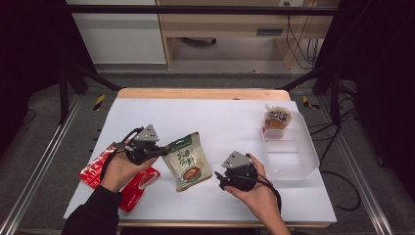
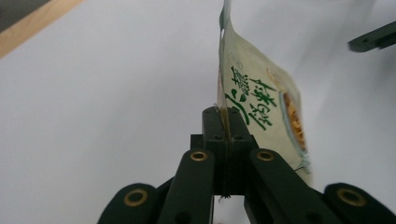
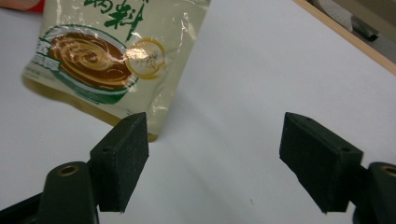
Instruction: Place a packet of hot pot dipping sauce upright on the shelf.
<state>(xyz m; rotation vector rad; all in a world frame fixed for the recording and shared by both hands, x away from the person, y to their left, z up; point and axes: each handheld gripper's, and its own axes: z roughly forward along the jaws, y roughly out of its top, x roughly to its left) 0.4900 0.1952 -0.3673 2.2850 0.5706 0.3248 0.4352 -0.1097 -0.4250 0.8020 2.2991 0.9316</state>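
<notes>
A cream pouch (image 1: 188, 161) with green lettering and a picture of a brown sauce hangs tilted over the white sheet in the middle of the table. My left gripper (image 1: 165, 152) is shut on the pouch's left edge. In the left gripper view the jaws (image 2: 223, 116) pinch the thin seam of the pouch (image 2: 261, 107). My right gripper (image 1: 219, 178) is just right of the pouch's lower corner, open, with nothing between its jaws. In the right gripper view its jaws (image 3: 217, 140) stand wide apart, and the pouch (image 3: 116, 51) lies ahead, left of the gap.
Two red packets (image 1: 98, 169) lie at the table's left edge under my left hand. A clear plastic tray (image 1: 298, 156) stands at the right, with a brown-and-white pouch (image 1: 276, 120) at its far end. The white sheet (image 1: 220, 117) covers the table up to a wooden far edge.
</notes>
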